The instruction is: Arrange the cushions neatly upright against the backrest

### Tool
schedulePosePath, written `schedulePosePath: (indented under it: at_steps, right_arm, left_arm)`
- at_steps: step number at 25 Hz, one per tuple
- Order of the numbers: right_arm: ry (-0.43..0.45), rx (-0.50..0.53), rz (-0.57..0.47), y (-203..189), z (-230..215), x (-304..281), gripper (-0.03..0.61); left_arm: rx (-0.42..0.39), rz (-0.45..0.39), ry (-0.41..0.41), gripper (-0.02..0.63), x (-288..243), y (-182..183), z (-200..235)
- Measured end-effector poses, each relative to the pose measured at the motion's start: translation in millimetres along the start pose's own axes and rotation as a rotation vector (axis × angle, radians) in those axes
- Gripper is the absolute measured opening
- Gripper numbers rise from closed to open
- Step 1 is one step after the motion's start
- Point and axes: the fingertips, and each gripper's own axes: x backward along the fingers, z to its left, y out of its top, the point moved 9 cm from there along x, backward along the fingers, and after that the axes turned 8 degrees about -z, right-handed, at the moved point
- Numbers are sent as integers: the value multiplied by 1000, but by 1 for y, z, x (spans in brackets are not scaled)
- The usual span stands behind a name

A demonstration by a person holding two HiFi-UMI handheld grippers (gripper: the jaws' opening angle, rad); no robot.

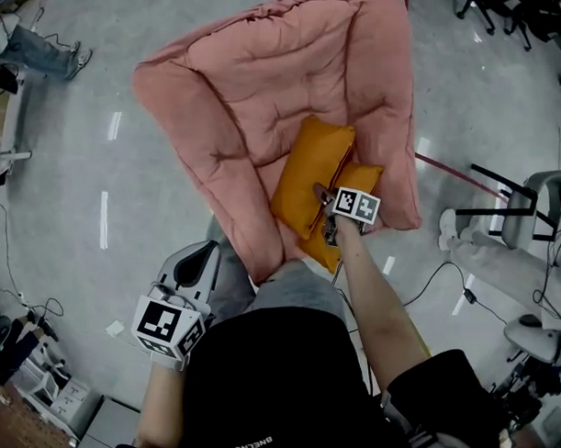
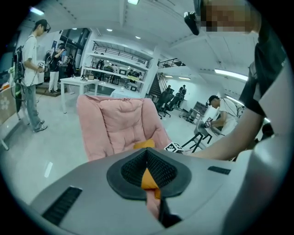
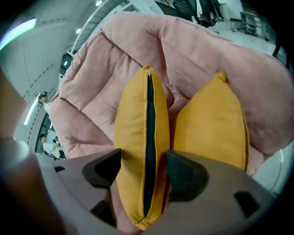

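cushion (image 3: 131,137) edge between parted jaws, chair (image 3: 87,96) walls flanking

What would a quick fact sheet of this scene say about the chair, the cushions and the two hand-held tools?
Chair: pink padded armchair
Cushions: two, orange, side by side on the chair
Zipper cushion: straddled by the right tool, jaws apart either side of its zipper edge
Other cushion: beside it, no tool on it
Left tool: jaws together, empty, short of the chair

Open lab hall: equipment shelves (image 2: 115,69), office chairs (image 2: 164,102), floor cables (image 1: 431,281).
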Motion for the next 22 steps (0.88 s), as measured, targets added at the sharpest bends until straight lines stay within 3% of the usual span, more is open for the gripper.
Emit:
schedulePosePath:
  at_steps: [9, 14, 22]
  right_arm:
    - [74, -55, 13, -8, 7, -23, 299]
    - [94, -59, 8, -4, 13, -14, 180]
    - [57, -104, -87, 3, 35, 20, 141]
  left_arm:
    - [57, 28, 29, 12, 11, -26, 3]
    - [39, 37, -10, 12, 3, -24, 5]
    - [-4, 25, -91, 12, -17, -6, 10]
